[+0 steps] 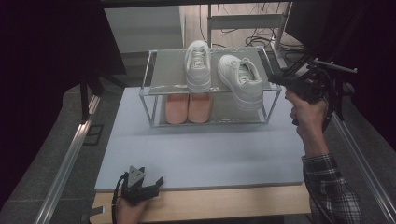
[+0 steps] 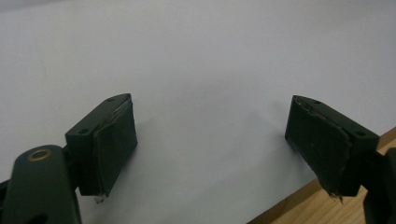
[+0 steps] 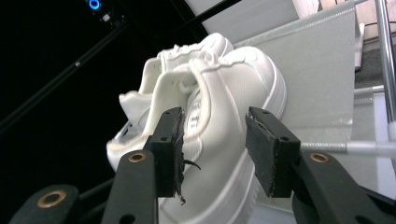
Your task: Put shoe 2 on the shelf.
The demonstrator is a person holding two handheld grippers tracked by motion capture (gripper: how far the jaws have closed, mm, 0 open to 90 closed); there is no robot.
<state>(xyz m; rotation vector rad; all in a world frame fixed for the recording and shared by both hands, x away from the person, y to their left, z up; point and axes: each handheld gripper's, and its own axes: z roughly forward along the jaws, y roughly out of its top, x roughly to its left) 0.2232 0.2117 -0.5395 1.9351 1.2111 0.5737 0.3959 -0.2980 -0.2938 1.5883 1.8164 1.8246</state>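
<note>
Two white sneakers stand on the top shelf of a two-tier rack (image 1: pixel 154 91). The left sneaker (image 1: pixel 198 65) sits straight. The right sneaker (image 1: pixel 240 81) lies at an angle, its heel hanging over the shelf's front edge. My right gripper (image 1: pixel 275 80), in a hand at the rack's right end, points at that sneaker. In the right gripper view the sneaker's heel (image 3: pixel 219 93) sits just past my right gripper (image 3: pixel 212 116), whose pads stand apart without pressing on it. My left gripper (image 1: pixel 142 179) rests low at the mat's front edge, and in its own view the left gripper (image 2: pixel 210 121) is open and empty.
A pair of pink shoes (image 1: pixel 189 107) fills the rack's lower shelf. The rack stands at the back of a pale blue mat (image 1: pixel 201 149) on a wooden table (image 1: pixel 224 203). Metal rails run along both sides. Cables and a stand lie behind the rack.
</note>
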